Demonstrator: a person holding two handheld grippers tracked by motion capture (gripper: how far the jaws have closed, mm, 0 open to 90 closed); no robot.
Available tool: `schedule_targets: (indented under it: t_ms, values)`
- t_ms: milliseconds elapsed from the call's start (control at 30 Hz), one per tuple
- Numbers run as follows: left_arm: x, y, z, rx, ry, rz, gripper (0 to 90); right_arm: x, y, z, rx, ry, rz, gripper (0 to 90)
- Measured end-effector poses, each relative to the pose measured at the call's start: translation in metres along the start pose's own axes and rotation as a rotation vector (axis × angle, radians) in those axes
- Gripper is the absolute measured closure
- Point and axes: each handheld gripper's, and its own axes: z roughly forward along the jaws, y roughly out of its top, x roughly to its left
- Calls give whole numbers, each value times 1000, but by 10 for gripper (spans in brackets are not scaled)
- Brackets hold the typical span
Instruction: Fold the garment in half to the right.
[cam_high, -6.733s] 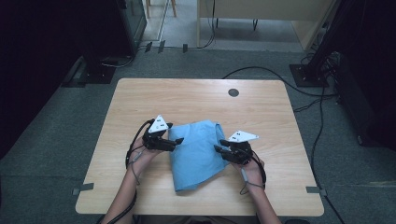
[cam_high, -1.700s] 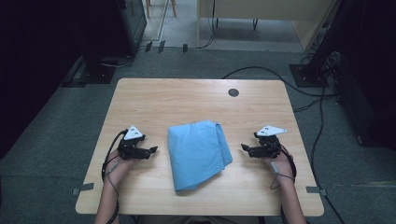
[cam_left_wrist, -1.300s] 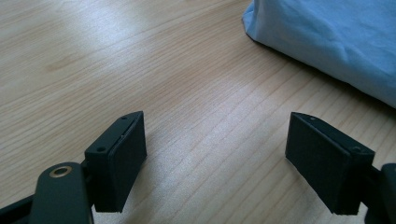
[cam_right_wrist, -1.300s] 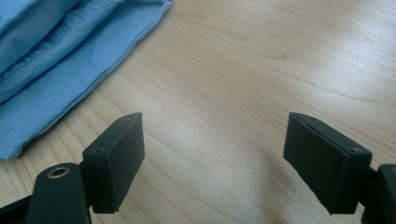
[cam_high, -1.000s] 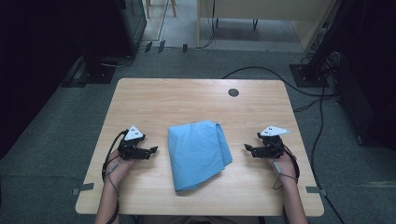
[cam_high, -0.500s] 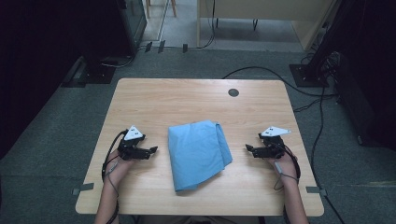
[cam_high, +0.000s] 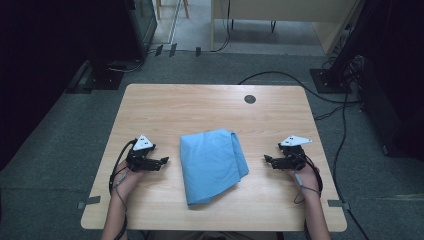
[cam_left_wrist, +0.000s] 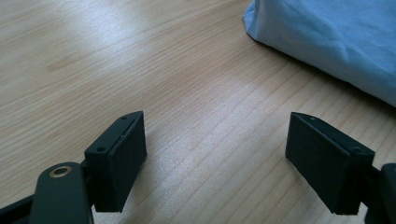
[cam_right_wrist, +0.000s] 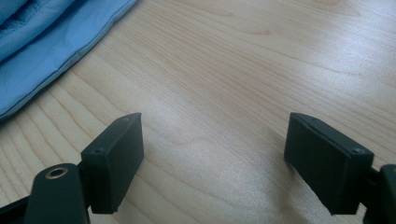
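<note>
Nearest the bottom edge of the high view, the person's two forearms come up onto the pale wooden surface (cam_high: 165, 107), each hand carrying a tool. The left hand-held gripper (cam_high: 162, 161) rests low over the wood with its tips turned toward the middle, and in the left gripper view its two black jaws stand wide apart with only bare wood grain between them. The right hand-held gripper (cam_high: 267, 160) mirrors it on the other side, its jaws likewise spread wide and clamped on nothing, as the right gripper view shows. Each tool carries a grey three-cornered plate on top and trails a dark cable back along the wrist. Between the two, near each but touching neither, lies the folded blue cloth (cam_high: 212, 162), flat on the middle of the surface, with stacked layers showing along its right edge. Its hemmed edge shows at the upper left of the right gripper view and its corner at the upper right of the left gripper view. Farther off, a small dark round disc (cam_high: 250, 99) sits near the far edge. No brand, label or writing can be read on anything.
</note>
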Motion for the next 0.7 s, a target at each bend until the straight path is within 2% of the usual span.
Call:
schedule_targets:
  t_ms: [333,700]
  values:
    - [-2,0,1,6,11,14,202,-1,0,1,-1,-5,-1,172]
    - [-2,0,1,6,14,11,199,-1,1,1,0,-6,-1,171]
